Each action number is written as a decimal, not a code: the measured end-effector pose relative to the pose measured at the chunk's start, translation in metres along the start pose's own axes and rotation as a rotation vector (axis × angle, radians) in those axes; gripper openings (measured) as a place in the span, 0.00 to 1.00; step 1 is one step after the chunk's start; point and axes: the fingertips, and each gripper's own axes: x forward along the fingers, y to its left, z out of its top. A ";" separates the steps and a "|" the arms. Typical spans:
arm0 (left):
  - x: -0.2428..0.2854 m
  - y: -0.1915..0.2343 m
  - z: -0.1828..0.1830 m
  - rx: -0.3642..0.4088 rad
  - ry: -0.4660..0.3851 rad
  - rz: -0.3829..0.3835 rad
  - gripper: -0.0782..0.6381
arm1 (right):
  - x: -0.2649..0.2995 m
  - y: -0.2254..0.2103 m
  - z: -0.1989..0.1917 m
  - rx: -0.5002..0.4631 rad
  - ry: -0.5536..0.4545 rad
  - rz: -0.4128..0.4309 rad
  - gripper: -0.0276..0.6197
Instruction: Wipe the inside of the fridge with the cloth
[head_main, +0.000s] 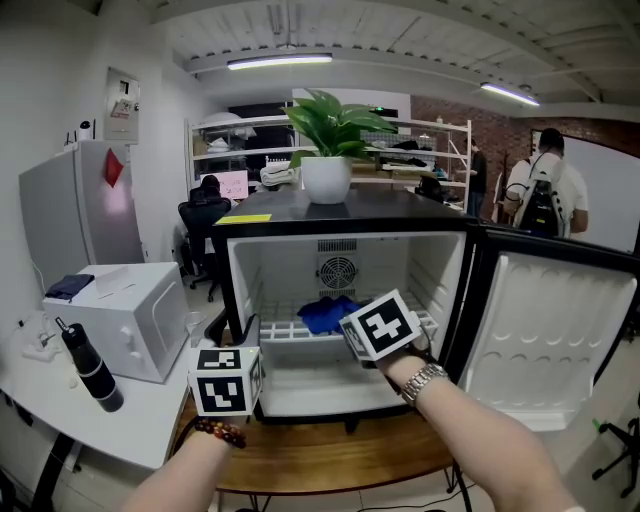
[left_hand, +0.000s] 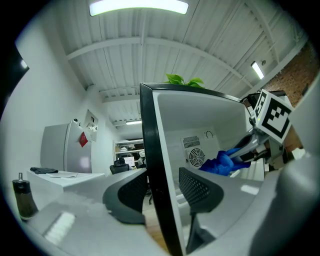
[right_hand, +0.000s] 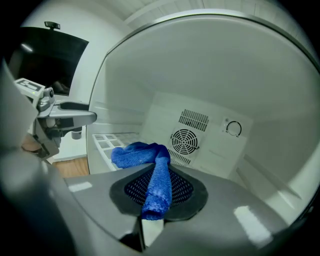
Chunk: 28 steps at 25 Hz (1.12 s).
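The right gripper (right_hand: 157, 192) was nearly closed, its jaws pinching a tail of the blue cloth (right_hand: 137, 154). The rest of the cloth lay bunched just ahead on the white shelf (right_hand: 107, 142), in front of the round fan grille (right_hand: 185, 141) on the back wall.

From where I stood, that gripper reached well inside the open fridge (head_main: 250, 270) at shelf height. The left gripper (left_hand: 165, 192) stood fairly wide at the fridge's left front edge, one jaw outside and one inside. It looked clamped on that wall, I'd say to steady the cabinet.

I judged the wiping to be under way on the shelf. The next stroke would need the bunch pressed flat and drawn across without the thin pinched tail slipping free. The walls and floor of the fridge were left to do.
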 end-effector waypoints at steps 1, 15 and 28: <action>0.000 0.000 0.001 0.000 -0.003 0.000 0.38 | -0.002 -0.005 -0.003 0.005 0.002 -0.010 0.12; 0.000 0.000 0.002 -0.005 -0.011 -0.002 0.38 | -0.033 -0.065 -0.037 0.072 0.025 -0.120 0.12; -0.004 -0.001 0.001 -0.017 -0.009 -0.011 0.38 | -0.056 -0.089 -0.049 0.175 -0.029 -0.242 0.12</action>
